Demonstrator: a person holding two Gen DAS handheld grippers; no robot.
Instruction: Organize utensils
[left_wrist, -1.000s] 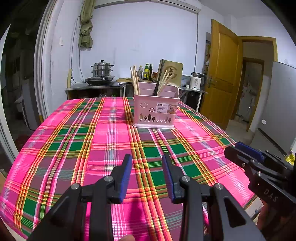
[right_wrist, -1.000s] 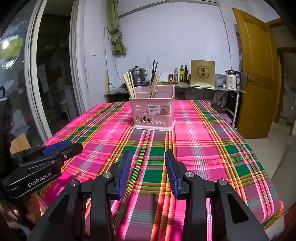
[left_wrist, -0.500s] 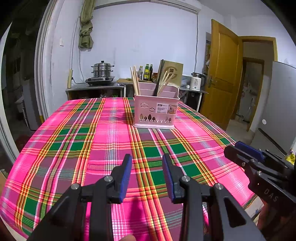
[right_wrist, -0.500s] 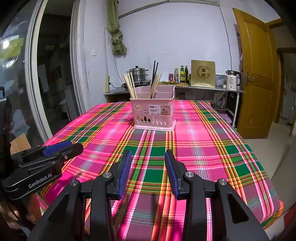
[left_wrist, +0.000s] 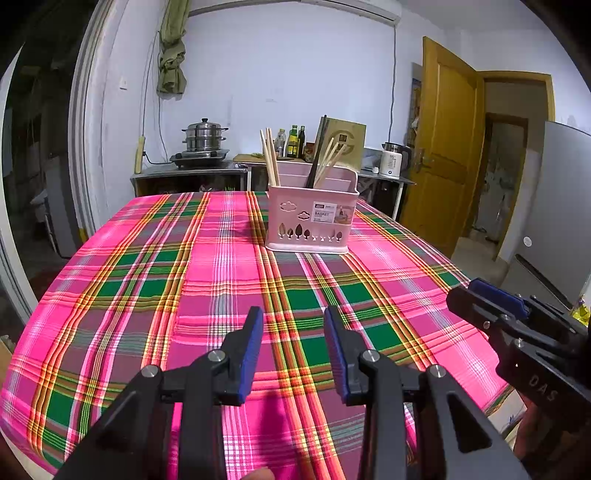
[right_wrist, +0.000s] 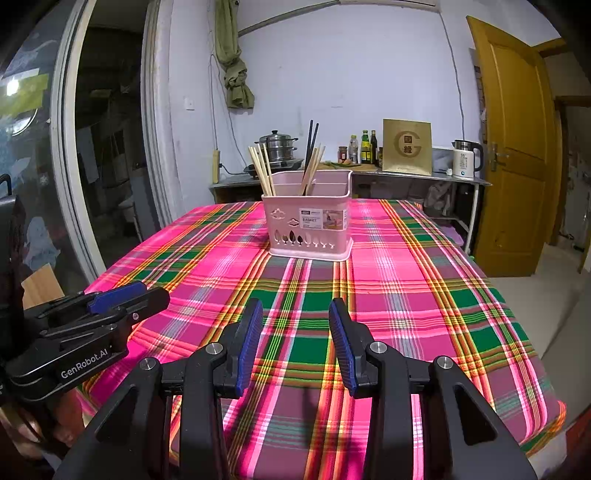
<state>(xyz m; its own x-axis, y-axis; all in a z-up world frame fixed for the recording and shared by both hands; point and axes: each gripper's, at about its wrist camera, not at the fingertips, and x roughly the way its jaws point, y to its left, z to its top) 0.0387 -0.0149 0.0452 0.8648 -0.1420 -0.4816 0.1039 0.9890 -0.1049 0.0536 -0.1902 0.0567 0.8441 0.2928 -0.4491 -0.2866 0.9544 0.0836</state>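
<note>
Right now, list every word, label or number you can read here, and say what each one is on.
"BASKET": sticker on the pink basket; its smaller print is too small to read.
"GenRobot.AI": side of the left tongs.
"DAS": side of the right tongs.
"G": gold box; the characters inside are blurred.
"55": white kettle, barely legible.
Bottle labels: unreadable.

Chopsticks (left_wrist: 271, 158) in basket (left_wrist: 312, 221) on table (left_wrist: 147, 295)

The left gripper (left_wrist: 293, 347) and right gripper (right_wrist: 295, 339) hover side by side, fingers (right_wrist: 248, 334) parted, empty.
</note>
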